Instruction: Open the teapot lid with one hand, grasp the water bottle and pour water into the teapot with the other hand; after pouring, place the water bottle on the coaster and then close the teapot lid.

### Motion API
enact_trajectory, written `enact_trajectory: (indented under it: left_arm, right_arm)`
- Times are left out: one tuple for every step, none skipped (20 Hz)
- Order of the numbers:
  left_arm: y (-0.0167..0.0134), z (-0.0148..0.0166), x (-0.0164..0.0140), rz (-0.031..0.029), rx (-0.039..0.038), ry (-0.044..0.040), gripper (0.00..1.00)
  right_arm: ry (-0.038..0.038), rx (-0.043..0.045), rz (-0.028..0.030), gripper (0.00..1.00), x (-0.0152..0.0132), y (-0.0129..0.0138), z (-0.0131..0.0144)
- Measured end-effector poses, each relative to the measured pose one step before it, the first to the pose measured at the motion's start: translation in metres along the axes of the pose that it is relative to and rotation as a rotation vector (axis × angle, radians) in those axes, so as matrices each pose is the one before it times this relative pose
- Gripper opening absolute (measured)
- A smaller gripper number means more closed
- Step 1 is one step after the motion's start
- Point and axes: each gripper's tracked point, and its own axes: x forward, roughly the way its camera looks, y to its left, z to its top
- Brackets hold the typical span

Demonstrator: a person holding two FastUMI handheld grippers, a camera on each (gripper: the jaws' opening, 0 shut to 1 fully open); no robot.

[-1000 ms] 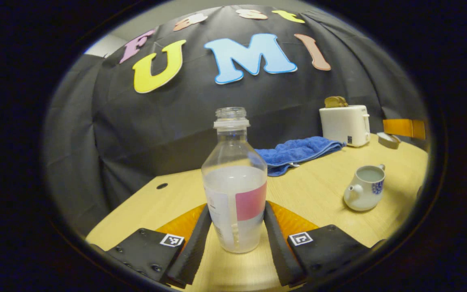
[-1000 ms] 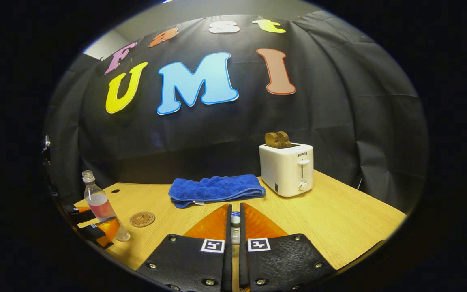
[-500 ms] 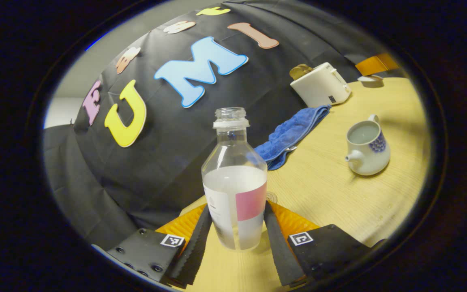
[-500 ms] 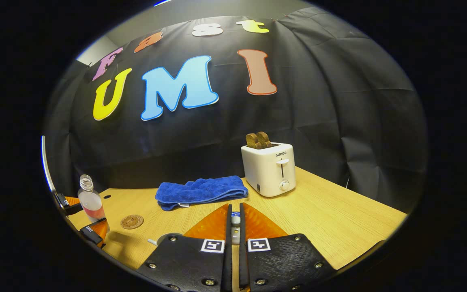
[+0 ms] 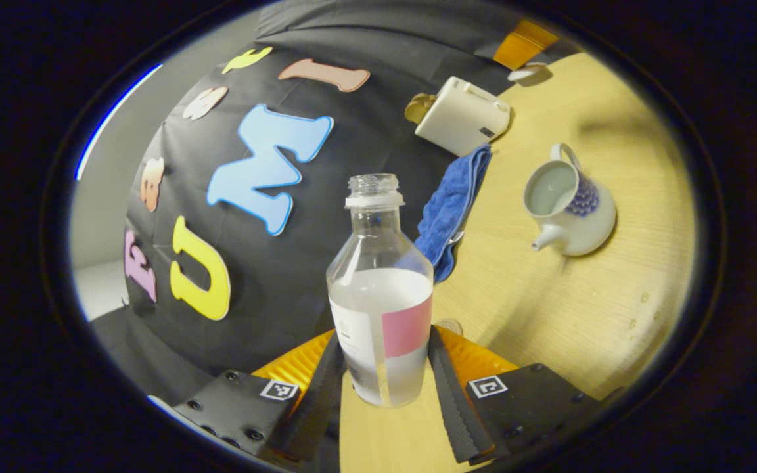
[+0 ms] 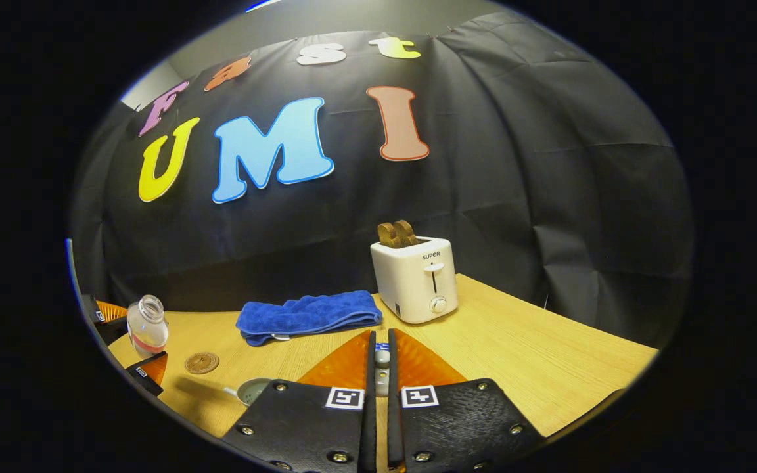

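Note:
A clear, uncapped water bottle [image 5: 382,295] with a pink label, about half full, sits between the fingers of my left gripper [image 5: 385,338], which is shut on it. The view is rolled, so the bottle is tilted above the table. The white teapot [image 5: 569,203] with a blue pattern stands open to the right, with water inside. The round coaster [image 5: 447,325] peeks out behind the bottle. In the right gripper view, my right gripper [image 6: 382,338] is shut on the teapot lid's knob [image 6: 382,358]. At far left there are the tilted bottle [image 6: 147,325], the coaster [image 6: 202,362] and the teapot's rim [image 6: 253,389].
A white toaster [image 6: 414,279] with bread in it stands at the back of the wooden table [image 6: 536,368]. A folded blue towel [image 6: 306,315] lies to its left. Small water drops [image 5: 635,315] lie on the table near the teapot.
My left gripper has lifted the bottle off the table and keeps tilting it towards the teapot. My right gripper, shut on the lid, has drifted slightly.

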Motion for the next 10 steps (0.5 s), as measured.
enact_trajectory:
  left_arm:
    - [0.00048,0.00516,-0.00055,0.00384,0.05424,-0.00374,0.85]
    - [-0.00087,0.00466,-0.00040,-0.00094,0.06873,-0.00448,0.84]
    - [-0.00190,0.00298,0.00127,-0.00596,0.02927,-0.00070,0.84]
    - [-0.00254,0.00143,-0.00195,-0.00722,0.02350,0.00077,0.84]
    - [-0.00089,0.00181,-0.00042,-0.00434,0.02345,0.00175,0.84]
    - [0.00035,0.00096,-0.00163,-0.00050,0.02714,0.00253,0.84]
    - [-0.00101,0.00410,-0.00147,0.00304,0.04069,-0.00260,0.84]
    - [0.00006,0.00159,-0.00027,0.00697,0.03245,0.00273,0.84]
    - [-0.00014,0.00228,-0.00034,0.00670,0.03287,-0.00351,0.84]
    - [-0.00090,0.00269,-0.00047,0.00452,0.02861,0.00055,0.84]
  right_arm:
    - [-0.00165,0.00157,-0.00337,0.07,-0.00032,-0.00146,0.00016]
    - [-0.00301,0.00528,-0.00237,0.06,-0.00100,-0.00130,0.00073]
    - [-0.00153,0.00522,-0.00049,0.06,-0.00054,-0.00065,0.00104]
    - [-0.00290,0.00287,0.00013,0.06,-0.00089,-0.00056,-0.00005]
    - [-0.00067,-0.00245,-0.00195,0.06,-0.00073,-0.00059,0.00003]
    - [-0.00103,-0.00321,-0.00513,0.07,-0.00024,-0.00212,-0.00109]
    - [-0.00117,-0.00176,-0.00454,0.07,-0.00063,-0.00161,0.00124]
    - [-0.00136,0.00204,-0.00155,0.07,-0.00027,-0.00067,0.00108]
    - [-0.00351,0.00370,-0.00065,0.07,-0.00043,-0.00119,0.00062]
    - [-0.00225,0.00355,-0.00120,0.07,-0.00055,-0.00063,0.00143]
